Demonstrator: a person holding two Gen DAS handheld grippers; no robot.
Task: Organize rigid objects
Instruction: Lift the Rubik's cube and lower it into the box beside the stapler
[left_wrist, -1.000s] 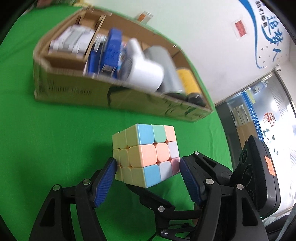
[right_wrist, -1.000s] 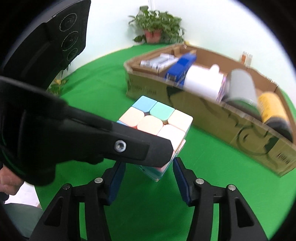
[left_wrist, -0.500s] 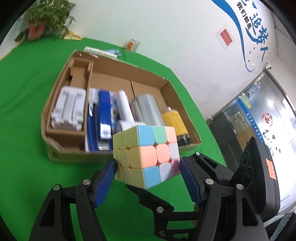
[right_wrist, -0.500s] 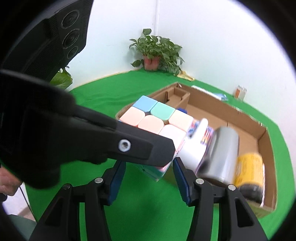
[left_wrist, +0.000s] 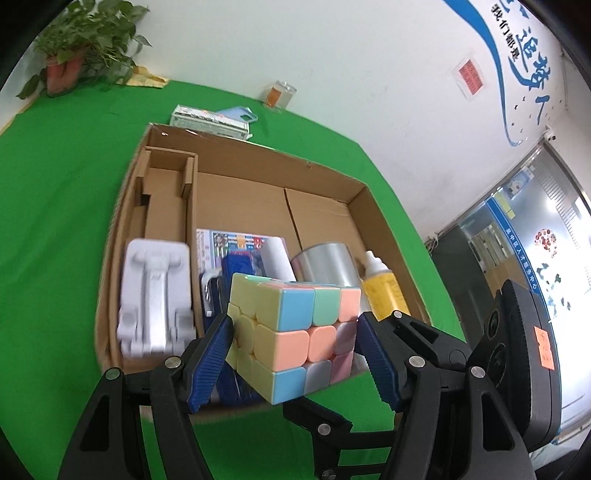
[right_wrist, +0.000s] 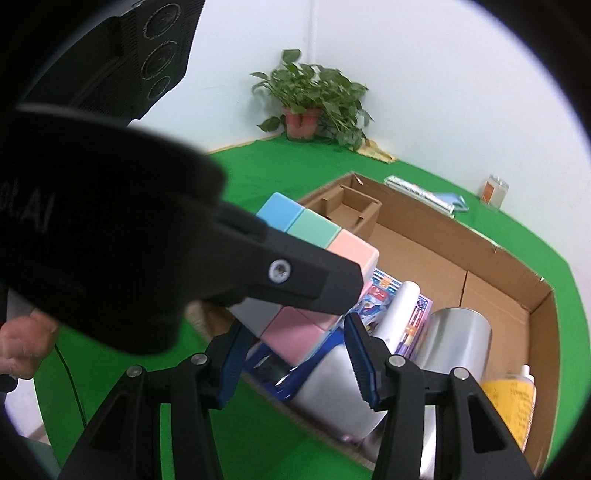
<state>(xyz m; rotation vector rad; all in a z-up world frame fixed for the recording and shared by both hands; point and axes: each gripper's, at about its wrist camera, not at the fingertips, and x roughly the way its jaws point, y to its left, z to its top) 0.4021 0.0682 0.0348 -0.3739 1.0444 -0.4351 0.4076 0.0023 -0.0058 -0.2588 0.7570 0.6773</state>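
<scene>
A pastel puzzle cube (left_wrist: 295, 332) hangs in the air over the near edge of an open cardboard box (left_wrist: 125, 206). My left gripper (left_wrist: 291, 354) is shut on it, with a blue pad against each side. In the right wrist view the cube (right_wrist: 317, 236) is partly hidden behind the left gripper's black finger (right_wrist: 288, 273). My right gripper (right_wrist: 295, 354) is shut on the cube's lower pink corner. The box (right_wrist: 443, 221) holds a white plastic holder (left_wrist: 155, 295), a blue item (left_wrist: 240, 266), a white tube (left_wrist: 277, 258), a silver can (left_wrist: 325, 262) and a yellow bottle (left_wrist: 384, 291).
The far half of the box floor (left_wrist: 258, 199) is bare cardboard, with a small divider (left_wrist: 166, 177) in one corner. Behind the box lie a flat pack (left_wrist: 210, 120) and a small jar (left_wrist: 280, 94). A potted plant (right_wrist: 314, 96) stands at the wall. A person's hand (right_wrist: 22, 343) is at the left edge.
Both grippers have carried the cube up and forward, from in front of the box's side wall to above its near edge. The grips on the cube look the same.
</scene>
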